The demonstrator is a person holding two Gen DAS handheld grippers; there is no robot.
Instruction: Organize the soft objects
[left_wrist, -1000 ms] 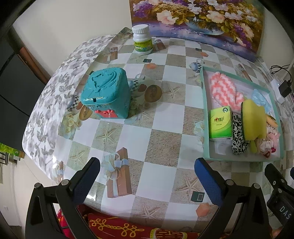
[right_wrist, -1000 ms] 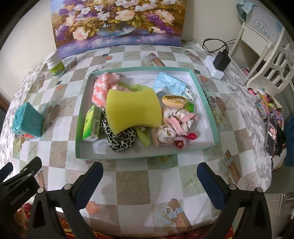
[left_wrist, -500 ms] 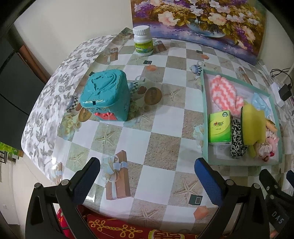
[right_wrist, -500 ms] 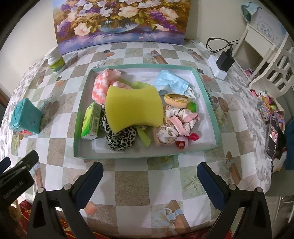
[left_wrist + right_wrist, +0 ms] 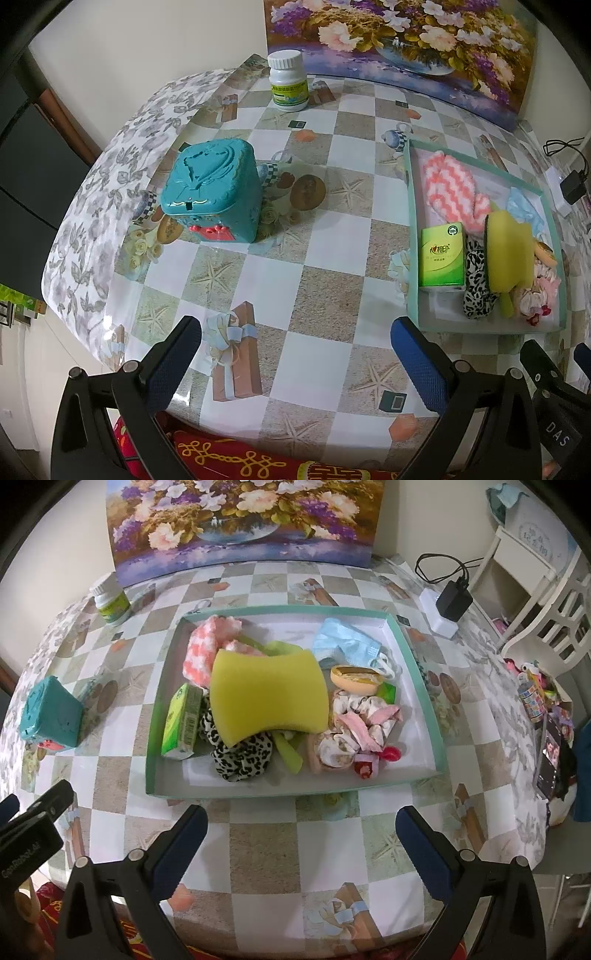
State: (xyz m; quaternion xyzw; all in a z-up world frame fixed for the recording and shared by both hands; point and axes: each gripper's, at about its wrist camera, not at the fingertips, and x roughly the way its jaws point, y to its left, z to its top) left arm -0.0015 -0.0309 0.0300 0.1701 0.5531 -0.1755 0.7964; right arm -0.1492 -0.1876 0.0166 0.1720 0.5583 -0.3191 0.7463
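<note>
1. Right gripper [image 5: 301, 843]: jaws spread wide, nothing between them, hanging over the near edge of the table [image 5: 266, 842], just short of the tray [image 5: 417, 657].
2. Left gripper [image 5: 295, 354]: jaws also spread wide and empty, over bare checked tablecloth, with the tray off to its right.
3. The tray is a shallow, teal-rimmed box lid that holds all the soft items.
4. Yellow sponge [image 5: 267, 696] sits on top of the pile in the tray's middle, tilted, resting on the leopard-print scrunchie [image 5: 242, 757] and a green strip.
5. Green tissue pack [image 5: 183, 722] lies at the tray's left side, touching the scrunchie.
6. Pink-and-white fuzzy sock [image 5: 205, 648] is in the far-left corner, partly under the sponge.
7. Blue face mask [image 5: 345, 644] is at the far right of the tray, with a bread-shaped squishy toy [image 5: 356, 677] just in front of it.
8. A bunch of pink and cream hair ties [image 5: 356, 731] lies near-right in the tray.
9. Outside the tray: teal box [image 5: 214, 190] well to the left, white pill bottle [image 5: 288, 86] at the far side by the flower painting [image 5: 240, 517].
10. Black charger [image 5: 452, 600] on a white power block sits to the tray's far right.
</note>
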